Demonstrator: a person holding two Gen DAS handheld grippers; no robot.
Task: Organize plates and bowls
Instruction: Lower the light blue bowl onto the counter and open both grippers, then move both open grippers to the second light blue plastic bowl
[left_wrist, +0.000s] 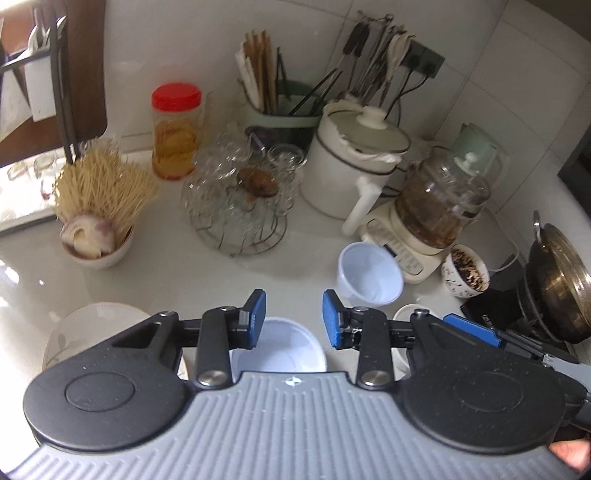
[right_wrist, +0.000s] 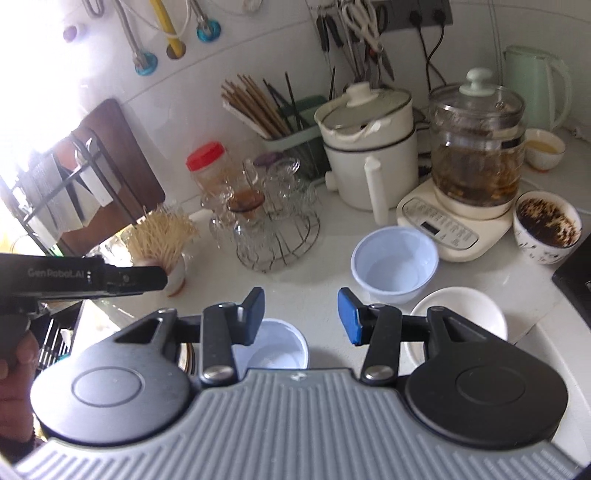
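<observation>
— Where do things stand, from where you are?

— Both tongs hang over the counter (right_wrist: 314, 266), tilted down, with nothing in them. The left gripper (left_wrist: 293, 319) has its jaws partly spread on empty air; the right gripper (right_wrist: 301, 314) is the same.

— And the crockery?

— Nearest, right under the jaws, sits a pale blue bowl (right_wrist: 277, 345). Left of it, at the counter's edge, is a white plate (left_wrist: 92, 328) with a leaf pattern. Right of it is a white bowl (right_wrist: 460, 314), partly hidden by the right tool.

— Any stacked?

— None that I can see. A second blue bowl (right_wrist: 395, 264) stands a little further back, just beside the white one, apart from the first.

— Beyond those?

— A dirty cup (right_wrist: 546, 230) crusted with dark bits, next to the tea maker (right_wrist: 476, 177). On the left is a bowl of toothpicks (left_wrist: 98, 206). Then there's a wire rack of glasses (left_wrist: 240, 192), a white pot (right_wrist: 369, 147), and chopsticks (right_wrist: 255, 103) by the wall.

— So how far along?

— Early, I'd judge. The pieces lie scattered singly. The two blue bowls look like a natural pair to nest, and the plate and white bowl are still to be gathered. Whether the dirty cup counts, I can't tell.
</observation>
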